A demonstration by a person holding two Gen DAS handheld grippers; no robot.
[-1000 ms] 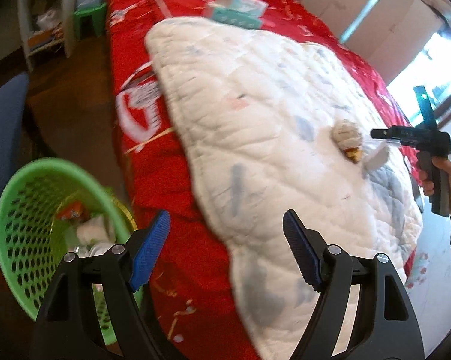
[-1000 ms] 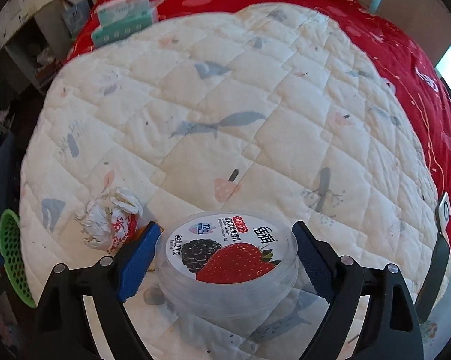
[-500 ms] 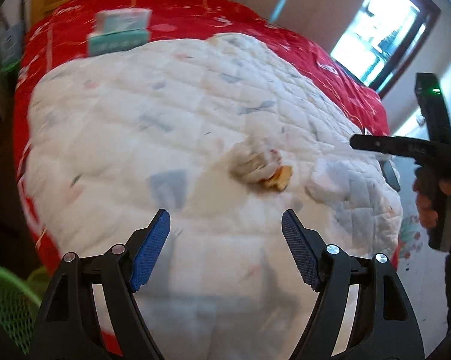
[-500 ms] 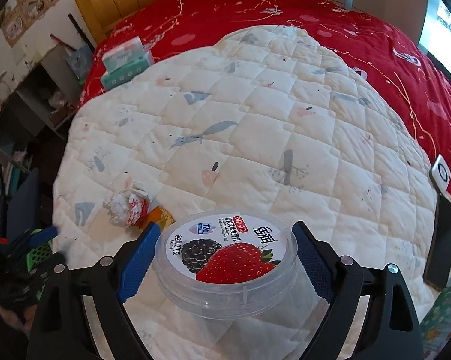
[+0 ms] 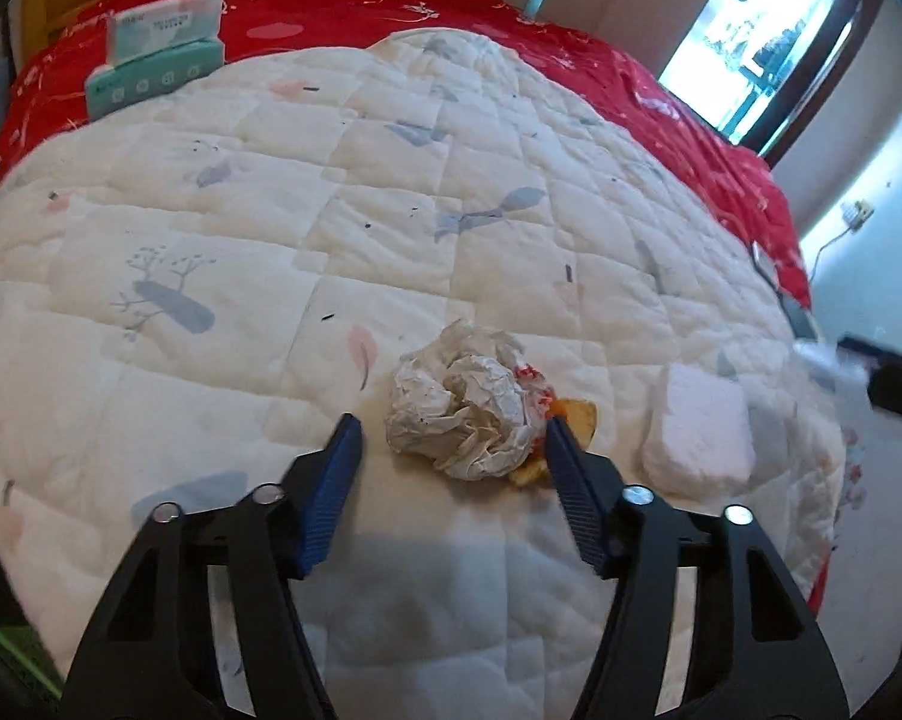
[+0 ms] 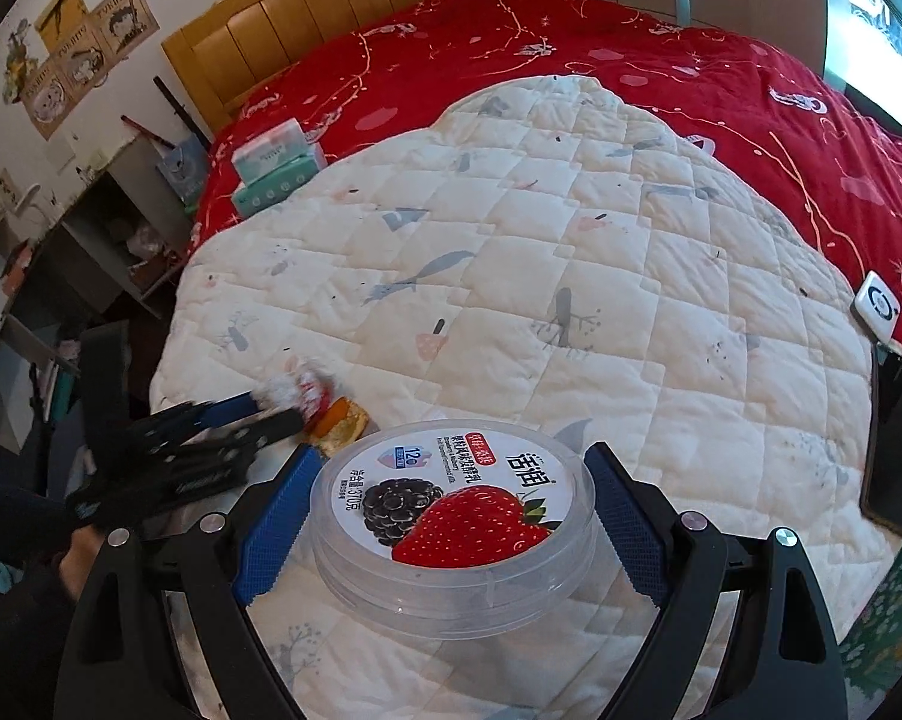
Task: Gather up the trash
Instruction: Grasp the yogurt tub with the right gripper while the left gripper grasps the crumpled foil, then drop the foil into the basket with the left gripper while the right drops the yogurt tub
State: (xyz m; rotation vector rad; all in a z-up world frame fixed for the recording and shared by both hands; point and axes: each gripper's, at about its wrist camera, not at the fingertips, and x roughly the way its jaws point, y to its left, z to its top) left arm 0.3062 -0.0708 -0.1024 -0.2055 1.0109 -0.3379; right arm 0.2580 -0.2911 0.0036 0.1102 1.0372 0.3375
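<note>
A crumpled white paper ball point(image 5: 463, 405) with red print lies on the white quilt point(image 5: 390, 210), with an orange peel scrap point(image 5: 574, 420) against its right side. My left gripper point(image 5: 451, 450) is open, its blue pads on either side of the ball, just short of it. My right gripper point(image 6: 451, 498) is shut on a clear plastic yogurt tub point(image 6: 457, 510) with a strawberry and blackberry label, held above the quilt. In the right wrist view the left gripper point(image 6: 282, 411) reaches the paper ball point(image 6: 297, 387) and peel point(image 6: 339, 423).
A white foam block point(image 5: 697, 429) lies on the quilt right of the ball. Tissue packs point(image 5: 156, 54) sit on the red bedspread point(image 6: 571, 60) at the far left. A phone point(image 6: 892, 450) and a white device point(image 6: 877, 303) lie at the quilt's right edge. Shelves point(image 6: 90, 252) stand beside the bed.
My left gripper swung from the green bin beside the bed onto the quilt and closed in on the paper ball. My right gripper lifted the yogurt tub higher off the quilt.
</note>
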